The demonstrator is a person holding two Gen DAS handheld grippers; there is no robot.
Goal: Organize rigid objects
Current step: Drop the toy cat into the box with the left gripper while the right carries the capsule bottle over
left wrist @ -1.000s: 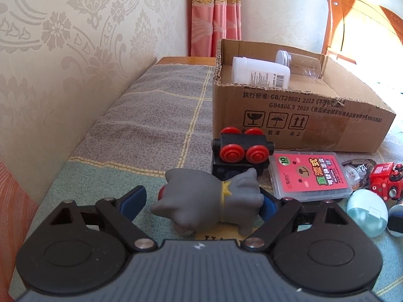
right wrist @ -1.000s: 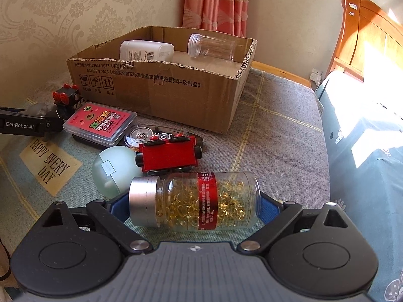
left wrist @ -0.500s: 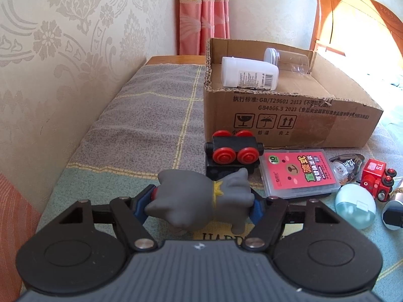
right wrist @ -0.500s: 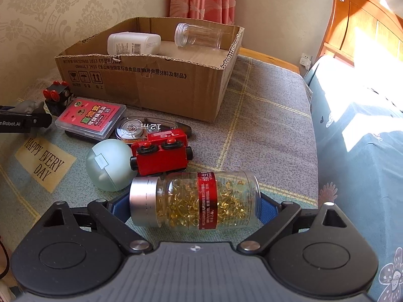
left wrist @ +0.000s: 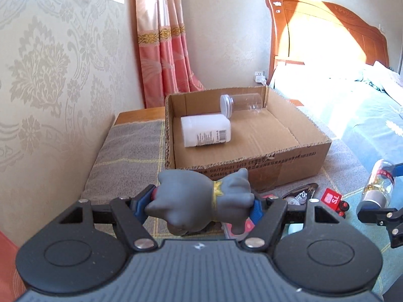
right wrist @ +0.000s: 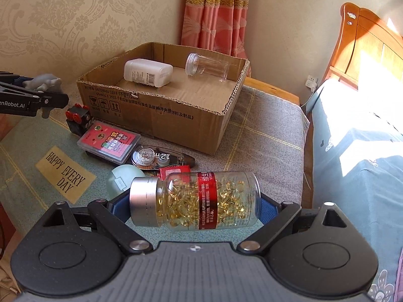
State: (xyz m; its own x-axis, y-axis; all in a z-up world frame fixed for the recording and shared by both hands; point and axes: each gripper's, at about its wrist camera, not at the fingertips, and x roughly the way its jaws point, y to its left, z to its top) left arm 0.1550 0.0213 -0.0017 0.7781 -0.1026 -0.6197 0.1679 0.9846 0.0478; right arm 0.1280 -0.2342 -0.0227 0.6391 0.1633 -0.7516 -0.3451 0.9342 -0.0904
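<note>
The left gripper (left wrist: 202, 205) clamps a grey toy (left wrist: 201, 201) sideways between its jaws; the right gripper (right wrist: 194, 201), jaws wide, grips a pill bottle (right wrist: 195, 200) end to end. A cardboard box (right wrist: 161, 108) sits beyond both.

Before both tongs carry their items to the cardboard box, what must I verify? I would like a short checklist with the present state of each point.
1. Left tongs grip the grey toy figure: ok, the blue pads press on both its ends.
2. Right tongs grip the capsule bottle: ok, held at the cap and the base, lying sideways.
3. Both items lifted clear of the cloth: ok.
4. Free floor in the cardboard box: ok, the white bottle and the clear jar lie toward the back, the front is bare.
5. Bottle cap closed tight: cannot tell.
6. Grip firm enough for the carry: cannot tell.
</note>
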